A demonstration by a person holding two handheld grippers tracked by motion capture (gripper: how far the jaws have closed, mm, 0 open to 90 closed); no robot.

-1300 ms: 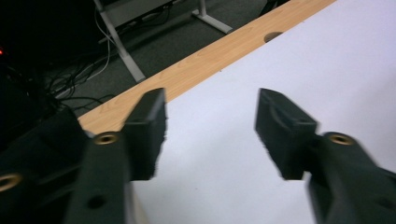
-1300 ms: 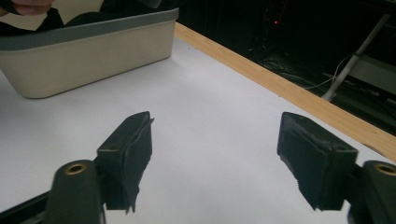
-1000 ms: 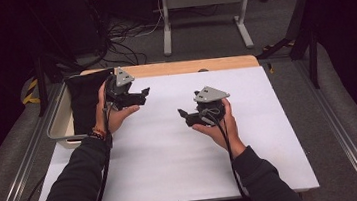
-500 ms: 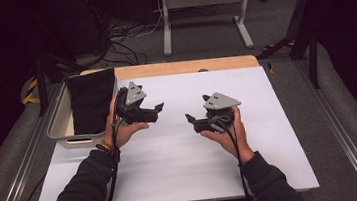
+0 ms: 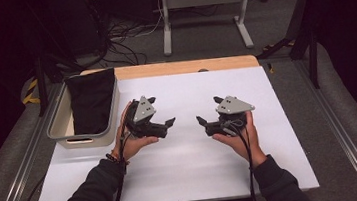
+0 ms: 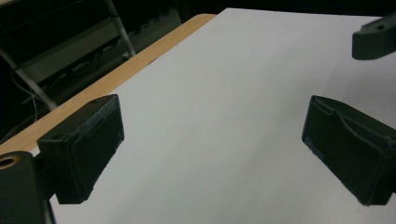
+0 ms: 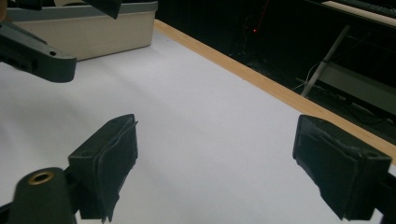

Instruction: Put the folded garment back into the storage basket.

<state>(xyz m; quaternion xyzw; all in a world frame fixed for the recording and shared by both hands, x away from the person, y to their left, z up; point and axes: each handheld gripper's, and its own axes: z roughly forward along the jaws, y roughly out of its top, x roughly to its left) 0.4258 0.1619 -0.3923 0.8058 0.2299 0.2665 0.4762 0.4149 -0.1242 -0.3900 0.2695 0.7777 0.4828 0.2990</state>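
Nearest, two dark sleeves (image 5: 91, 200) coming in over the white table (image 5: 190, 179), one gripper in each hand. Left gripper (image 5: 161, 111) wide apart, jaws just opened further, nothing between the pads; pointed across the table toward the other hand. Right gripper (image 5: 207, 109) likewise spread wide and empty, facing the left one, bare white surface between them.

Farther off at the left edge, a pale bin (image 5: 59, 128) with a black cloth (image 5: 91, 102) inside, well apart from the right gripper and just beside the left hand. Draped over the bin's far and right walls, filling most of the inside; whether folded or bunched, hard to tell against the dark.

Probably light and limp, no stiffness to speak of, so likely to sag and trail from any single pinch. Not fragile, hardly slippery, though a thin layer could slide out of a shallow bite. Best taken at the edge hanging over the bin's right wall, where the fabric stands clear of the plastic and leaves room for a jaw on each side; deep bite, several layers if possible. A second hold at a far corner to keep it from dragging on the rim.

Beyond, a wooden strip (image 5: 188, 67) along the table's far side.
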